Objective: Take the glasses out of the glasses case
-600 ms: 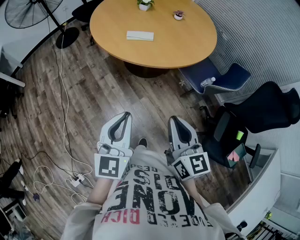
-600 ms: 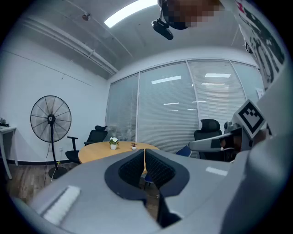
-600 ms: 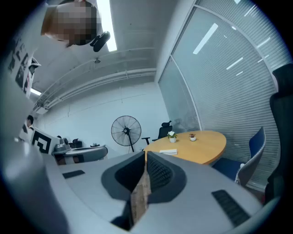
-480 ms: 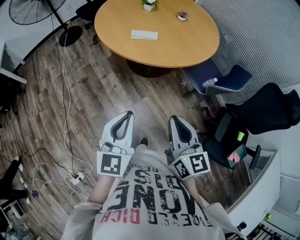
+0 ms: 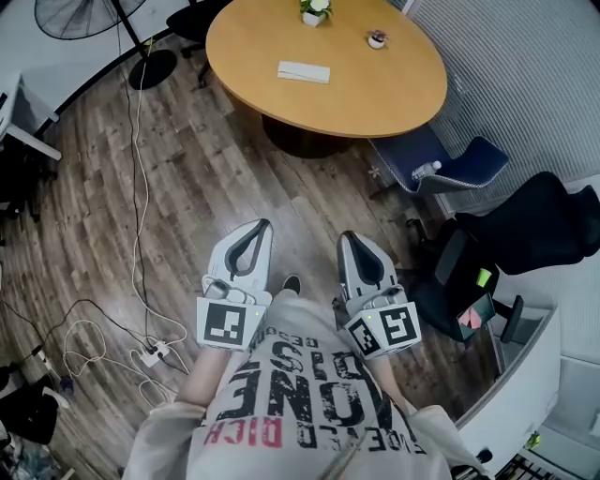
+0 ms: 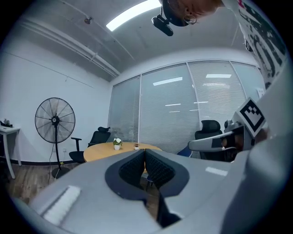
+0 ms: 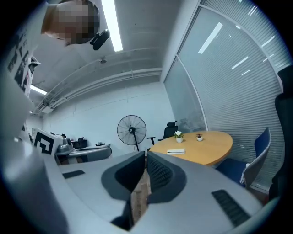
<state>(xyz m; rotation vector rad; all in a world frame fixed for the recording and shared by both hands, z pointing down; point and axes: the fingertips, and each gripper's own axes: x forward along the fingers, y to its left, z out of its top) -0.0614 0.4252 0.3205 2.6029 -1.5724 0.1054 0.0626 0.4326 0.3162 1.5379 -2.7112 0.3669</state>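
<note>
1. Two grippers are held close to your torso, side by side above the floor. Your left gripper (image 5: 260, 225) and right gripper (image 5: 345, 236) each have their jaws pressed together with nothing between them. Both point roughly level toward the table.
2. Beneath them is a wood-plank floor (image 5: 187, 187). White cables (image 5: 139, 234) trail across it on your left and run to a power strip (image 5: 150, 357).
3. On your right stands a black office chair (image 5: 544, 225). Nearer the table is a blue chair (image 5: 450, 159) with a bottle (image 5: 425, 170) lying on its seat.
4. Ahead, well apart from both grippers, stands a round wooden table (image 5: 394, 94). The glasses case (image 5: 304, 71), flat and white, lies on its top toward the left side, untouched. A potted plant (image 5: 316, 9) and a smaller pot (image 5: 377, 39) stand at the far edge.
5. Beyond the table, a pedestal fan (image 5: 75, 14) stands at far left. Slatted blinds (image 5: 525, 66) line the right side of the room.
</note>
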